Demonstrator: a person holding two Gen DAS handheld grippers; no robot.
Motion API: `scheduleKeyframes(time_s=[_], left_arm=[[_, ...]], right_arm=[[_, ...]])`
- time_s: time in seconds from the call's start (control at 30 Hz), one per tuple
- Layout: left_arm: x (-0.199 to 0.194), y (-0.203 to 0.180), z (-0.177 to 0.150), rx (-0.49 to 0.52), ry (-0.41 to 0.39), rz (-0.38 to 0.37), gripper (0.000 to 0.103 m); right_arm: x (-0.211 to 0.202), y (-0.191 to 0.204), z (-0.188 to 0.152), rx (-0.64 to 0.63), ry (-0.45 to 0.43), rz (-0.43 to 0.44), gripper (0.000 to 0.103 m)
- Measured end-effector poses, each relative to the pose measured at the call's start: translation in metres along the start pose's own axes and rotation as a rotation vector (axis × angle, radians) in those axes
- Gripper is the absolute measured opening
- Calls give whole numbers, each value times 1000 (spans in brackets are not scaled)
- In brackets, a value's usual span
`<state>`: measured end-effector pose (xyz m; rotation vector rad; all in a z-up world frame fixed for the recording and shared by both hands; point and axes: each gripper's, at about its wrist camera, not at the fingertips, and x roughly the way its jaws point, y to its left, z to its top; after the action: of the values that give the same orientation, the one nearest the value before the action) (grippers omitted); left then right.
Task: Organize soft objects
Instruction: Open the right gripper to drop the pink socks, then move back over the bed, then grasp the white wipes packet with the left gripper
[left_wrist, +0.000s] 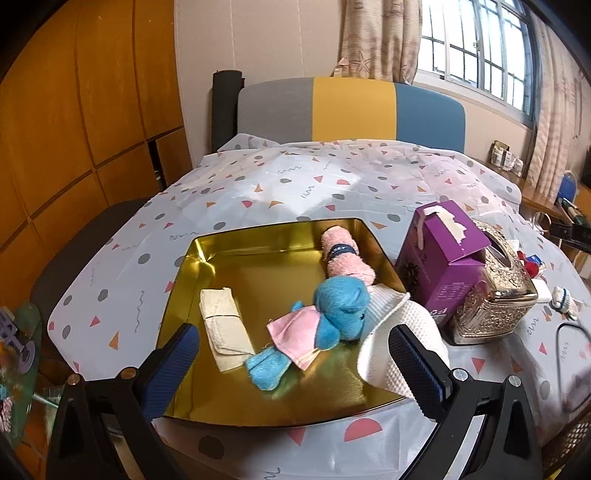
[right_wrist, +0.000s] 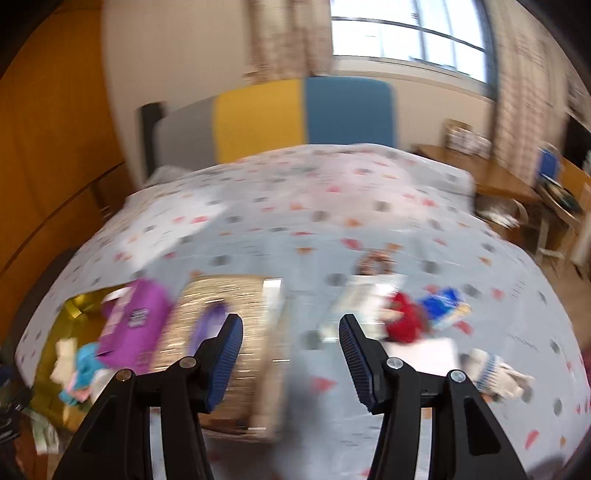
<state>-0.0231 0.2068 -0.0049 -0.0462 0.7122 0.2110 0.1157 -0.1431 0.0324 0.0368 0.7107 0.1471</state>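
A gold tray (left_wrist: 192, 254) on the patterned tablecloth holds a blue plush toy with pink cloth (left_wrist: 332, 314), a rolled pink towel (left_wrist: 343, 258), a folded cream cloth (left_wrist: 223, 326) and a white waffle cloth (left_wrist: 399, 332) draped over its right edge. My left gripper (left_wrist: 291, 354) is open and empty above the tray's near side. My right gripper (right_wrist: 291, 339) is open and empty above the table; its view is blurred. A red soft toy (right_wrist: 404, 321), a blue item (right_wrist: 443, 306) and a small white knitted toy (right_wrist: 495, 373) lie to its right.
A purple carton (left_wrist: 443, 254) and an ornate metallic tissue box (left_wrist: 495, 291) stand right of the tray; both show in the right wrist view, carton (right_wrist: 136, 317) and box (right_wrist: 236, 317). A striped headboard (left_wrist: 351, 110) is behind. A wooden desk (right_wrist: 498, 177) stands far right.
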Motion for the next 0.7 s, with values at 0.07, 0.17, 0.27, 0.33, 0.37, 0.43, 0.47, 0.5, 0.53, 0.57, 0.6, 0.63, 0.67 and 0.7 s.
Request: scheduleKeyframes(time_s=[0.07,0.17,0.27,0.33,0.37,0.43,0.47,0.5,0.53,0.57,0.6,0.63,0.67,0.7], left_arm=[[-1,-5,1,14,-2,-6,103],[-2,-11,3,32,-8,-14,103],[-5,-19,7,56,-15,-24,103],[-7,-23,9,71,-22,-33,103],[-8,-26,12,80,-25,-43,103],[-10,-31,16,93,-30,-69,103],[-11,-34,19,98,-35,-81,103],[-12,-37,22,99,-43,-90,103],[-15,-41,27,99,-59,-101,103],[-17,-43,31,96,-73,-109,103],[-20,-46,35,90,-88,-117,103],[-22,-49,41,80,-100,-133,103],[-23,-52,47,73,-105,-147,103],[-23,-57,53,71,-103,-160,103]], right_arm=[[0,-29,2,52,-6,-58,55],[4,-69,0,127,-11,-147,55],[10,-104,-5,195,-3,-230,56],[17,-123,-11,239,2,-271,56],[19,-134,-17,267,7,-291,56],[23,-151,-28,333,33,-312,56],[25,-159,-30,377,48,-299,56],[24,-165,-32,416,44,-280,56],[21,-171,-33,456,34,-266,56],[20,-174,-34,475,32,-267,56],[19,-178,-37,495,34,-265,56],[17,-181,-40,520,36,-249,56],[16,-183,-42,539,37,-237,56],[16,-187,-44,559,40,-231,56]])
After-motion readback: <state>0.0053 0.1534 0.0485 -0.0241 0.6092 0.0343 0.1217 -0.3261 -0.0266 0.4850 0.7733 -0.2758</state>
